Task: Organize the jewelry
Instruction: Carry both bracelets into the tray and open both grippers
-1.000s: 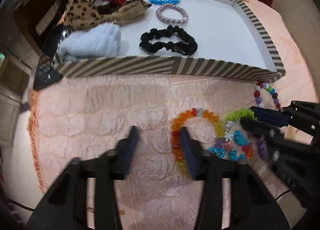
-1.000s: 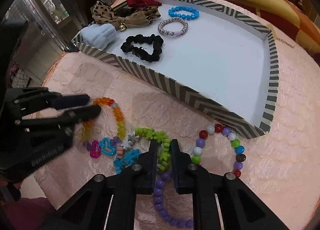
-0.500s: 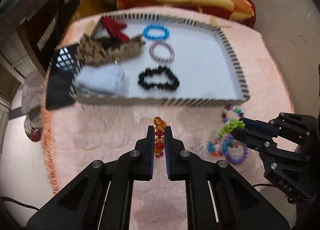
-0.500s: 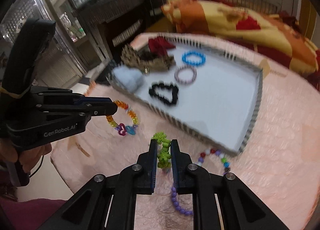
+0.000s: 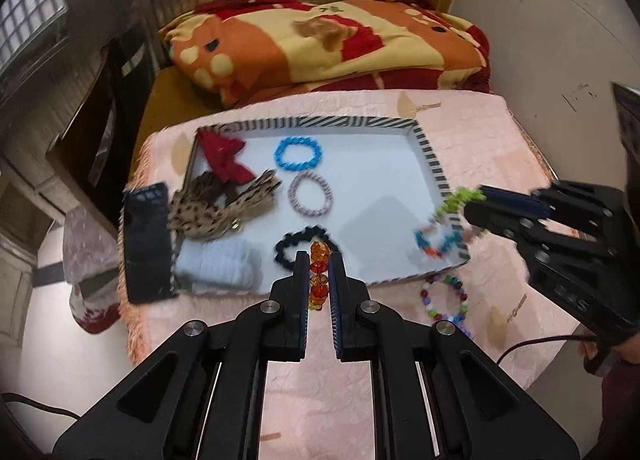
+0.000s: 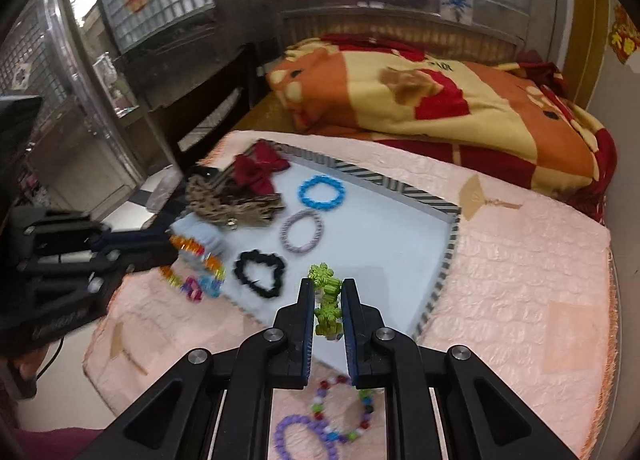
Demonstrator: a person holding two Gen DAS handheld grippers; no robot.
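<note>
we carry two bracelets toward the tray point(image 5: 430, 156): left gripper point(image 5: 319, 260) clamped on the orange bracelet point(image 5: 318, 274), right gripper point(image 6: 327, 288) on the green bracelet point(image 6: 327, 300). next, release both inside the tray.

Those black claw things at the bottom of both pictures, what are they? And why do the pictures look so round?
They are grabbers that a person holds, one in each hand. Each carries a small wide-angle camera looking along its two fingers, which bends the picture round. One picture comes from the left grabber, the other from the right grabber. The left one pinches an orange bracelet; the right pinches a green bracelet. Both are lifted over a striped tray on a pink cloth. In the tray lie a blue bracelet, a lilac bracelet, a black scrunchie and bows. A purple bracelet and a mixed-colour bracelet lie on the cloth.
</note>
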